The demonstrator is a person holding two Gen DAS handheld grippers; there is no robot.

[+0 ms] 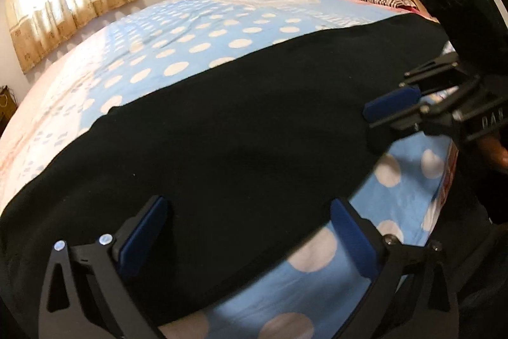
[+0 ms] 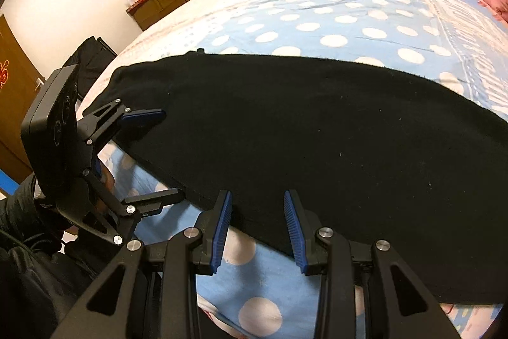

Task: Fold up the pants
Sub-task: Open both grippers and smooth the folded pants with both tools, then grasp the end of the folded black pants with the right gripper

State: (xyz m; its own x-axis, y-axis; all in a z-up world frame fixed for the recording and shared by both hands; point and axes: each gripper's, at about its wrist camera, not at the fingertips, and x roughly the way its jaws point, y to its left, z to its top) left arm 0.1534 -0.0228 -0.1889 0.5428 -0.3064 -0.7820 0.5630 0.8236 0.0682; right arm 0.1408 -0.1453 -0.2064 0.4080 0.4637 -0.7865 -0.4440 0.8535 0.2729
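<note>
The black fleece pants (image 2: pixel 285 132) lay as one long flat strip on the blue polka-dot bedsheet (image 2: pixel 333 18), probably folded lengthwise already; crosswise folds looked undone. The left gripper (image 1: pixel 247 231) gaped wide and the right gripper (image 2: pixel 257 227) sat narrower, both empty at the near hem.

Left tongs (image 1: pixel 249 231) up close: matte black linkage arms with triangular cut-outs, round silver screw heads at the pivots, flat dark-blue pads (image 1: pixel 144 235) on the inner faces. Over on the right tongs (image 2: pixel 257 227), the same black frame and silver screws, but here the blue pads (image 2: pixel 222 227) show fine ridged teeth along their edges. Each one carries a boxy black camera housing on top; a small green light glows on one. A black quilted jacket sleeve (image 2: pixel 19 212) covers the person's arm.
</note>
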